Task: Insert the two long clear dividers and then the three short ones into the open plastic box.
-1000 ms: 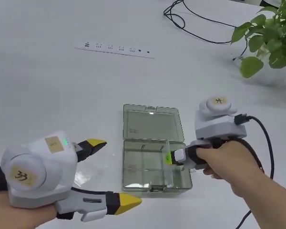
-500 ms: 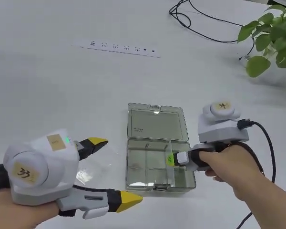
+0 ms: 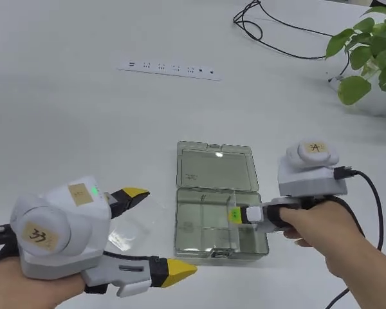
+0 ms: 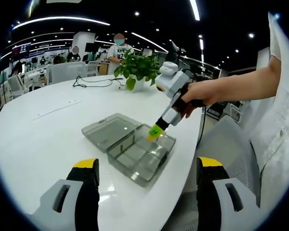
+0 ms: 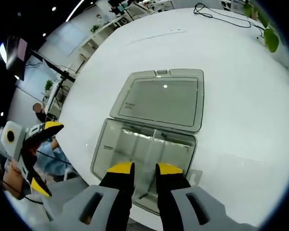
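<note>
Left gripper: rounded white housing, tan round sticker marked "33", green light, black jaws tipped yellow.
Right gripper: white housing, tan label on top, yellow-tipped black jaws, black cable at the right.
Clothing: white short sleeve.

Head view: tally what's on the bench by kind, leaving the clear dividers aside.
tools: 2, left tool and right tool
plastic box: 1
power strip: 1
plant: 1
loose black cable: 1
Total: 6
</note>
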